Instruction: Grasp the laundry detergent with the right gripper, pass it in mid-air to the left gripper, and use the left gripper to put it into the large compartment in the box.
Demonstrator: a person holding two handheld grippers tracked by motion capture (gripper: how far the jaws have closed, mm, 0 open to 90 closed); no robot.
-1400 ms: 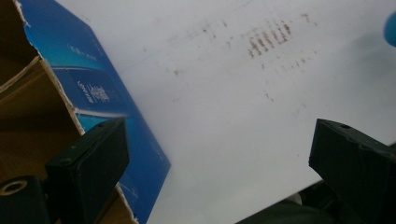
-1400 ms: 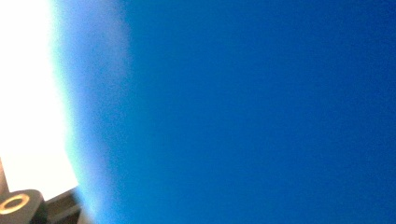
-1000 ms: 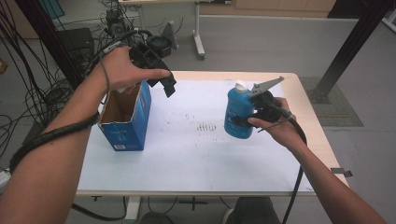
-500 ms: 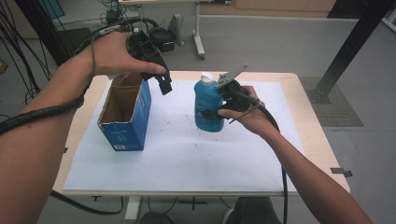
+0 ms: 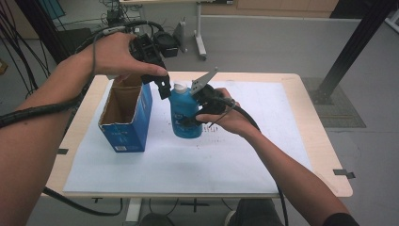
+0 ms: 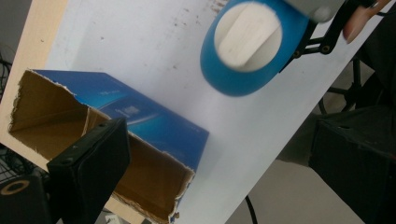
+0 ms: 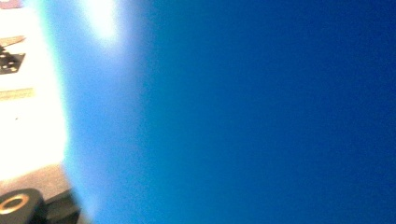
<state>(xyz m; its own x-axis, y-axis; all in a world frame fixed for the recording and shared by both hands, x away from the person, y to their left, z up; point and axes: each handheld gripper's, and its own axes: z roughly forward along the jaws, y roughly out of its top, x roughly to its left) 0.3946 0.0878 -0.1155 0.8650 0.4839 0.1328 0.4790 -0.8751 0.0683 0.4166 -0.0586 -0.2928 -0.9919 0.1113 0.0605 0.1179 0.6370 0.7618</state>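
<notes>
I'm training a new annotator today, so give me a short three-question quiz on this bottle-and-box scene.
1. True or false: the blue bottle is gripped by the right gripper.
2. Multiple choice: where is the open blue box relative to the bottle in the high view? A) to its left B) to its right C) on top of it
3. Short answer: what colour is the bottle's cap?

Key:
1. True; the right gripper is clamped on the bottle's body.
2. A; the box stands just left of the bottle, with the left gripper above its far end.
3. White.
</notes>
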